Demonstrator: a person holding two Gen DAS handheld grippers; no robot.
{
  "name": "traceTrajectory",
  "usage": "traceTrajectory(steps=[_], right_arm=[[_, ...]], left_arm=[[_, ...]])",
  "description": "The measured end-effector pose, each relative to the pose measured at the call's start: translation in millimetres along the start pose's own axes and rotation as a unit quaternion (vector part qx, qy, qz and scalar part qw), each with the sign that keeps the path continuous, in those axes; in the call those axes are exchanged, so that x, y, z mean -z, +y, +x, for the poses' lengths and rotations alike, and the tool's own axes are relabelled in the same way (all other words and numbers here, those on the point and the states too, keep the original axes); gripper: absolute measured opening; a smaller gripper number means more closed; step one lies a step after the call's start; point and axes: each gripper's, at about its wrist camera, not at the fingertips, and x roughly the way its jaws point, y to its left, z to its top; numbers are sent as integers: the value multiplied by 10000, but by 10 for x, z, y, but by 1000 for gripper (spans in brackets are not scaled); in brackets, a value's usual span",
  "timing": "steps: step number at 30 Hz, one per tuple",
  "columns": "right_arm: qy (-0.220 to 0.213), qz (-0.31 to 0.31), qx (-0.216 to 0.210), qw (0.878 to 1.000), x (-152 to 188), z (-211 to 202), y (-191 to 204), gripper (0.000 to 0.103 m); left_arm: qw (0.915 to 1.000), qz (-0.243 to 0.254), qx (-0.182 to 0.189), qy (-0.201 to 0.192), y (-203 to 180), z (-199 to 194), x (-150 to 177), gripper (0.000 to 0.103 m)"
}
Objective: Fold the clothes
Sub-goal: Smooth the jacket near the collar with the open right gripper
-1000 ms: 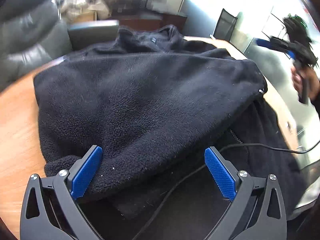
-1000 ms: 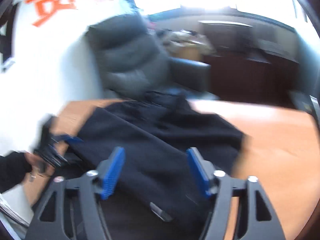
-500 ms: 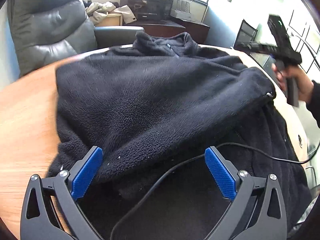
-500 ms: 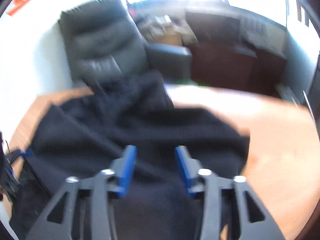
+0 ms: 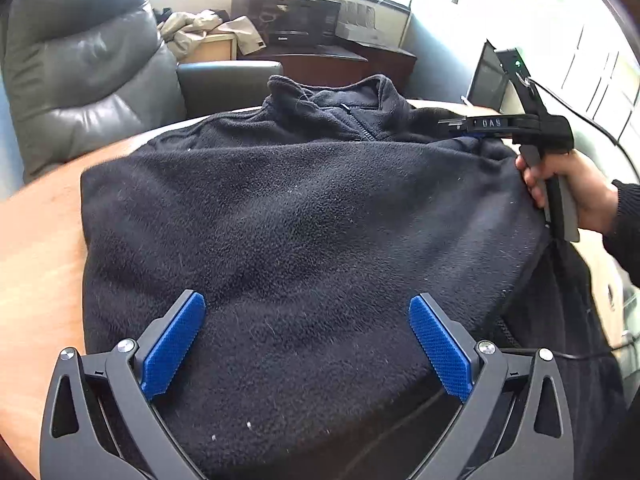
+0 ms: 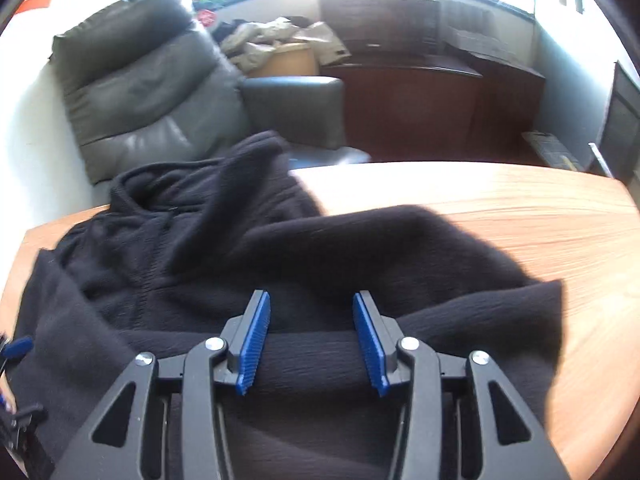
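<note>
Lying across the wooden bench is a dark fleece, its collar and zip at the far edge, toward a grey armchair. One side of the fleece is folded over the body, making a thick upper layer that is covering most of the near part in the left wrist view. The left tool is hovering low over that layer near its front edge, blue pads spread wide and released, with nothing between them. A black cable is running over the fabric on the right. In the same view the right tool is showing side-on at the far right corner of the folded layer, the person's hand wrapped around its grip; its tips are at the cloth there, though contact is too small to tell. In the right wrist view the right tool is sitting partly parted, its pads straddling a rolled ridge of fleece without pressing it on either side, so it is gripping nothing. A sleeve is reaching out to the right over the bench, its end lying flat on the wood. Behind the armchair, a box of crumpled cloth and dark cabinets are standing under bright windows.
</note>
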Motion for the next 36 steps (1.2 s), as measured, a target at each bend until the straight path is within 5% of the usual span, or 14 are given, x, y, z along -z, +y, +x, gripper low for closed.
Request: traceTrajectory(steps=[2, 4, 8, 12, 15, 18, 19, 24, 29, 33, 36], right_arm=[[-333, 24, -293, 9990, -127, -142, 57, 54], [-438, -279, -495, 9974, -221, -105, 220, 72], [104, -448, -489, 9977, -305, 394, 360, 72], [52, -355, -551, 9978, -305, 488, 312, 73], [74, -421, -578, 9974, -313, 552, 344, 77], [156, -610, -664, 9958, -338, 608, 382, 96], [218, -718, -712, 9946, -355, 647, 436, 103], [210, -759, -750, 9941, -560, 784, 501, 103], [445, -1056, -171, 9933, -543, 735, 658, 103], [461, -1136, 743, 9897, -495, 455, 717, 103], [793, -1176, 858, 9862, -326, 491, 713, 103]], left_arm=[[10000, -67, 30, 16, 26, -51, 12, 103], [10000, -20, -21, 32, -7, -106, -34, 103], [9992, 171, -5, -355, -97, -309, -305, 103], [9974, 230, 260, -626, -108, -250, -818, 103], [9990, 142, 347, -231, -27, 211, -1072, 103], [9991, 58, 395, 168, 48, 662, -1294, 103], [9991, 43, 311, 284, 52, 753, -1253, 103], [9988, -141, 253, 406, 104, 852, -953, 103], [9997, -26, 106, 238, 13, 698, -952, 103], [9998, 130, -90, -148, -183, 278, -857, 103], [9998, -9, -185, 98, -205, 343, -705, 103]])
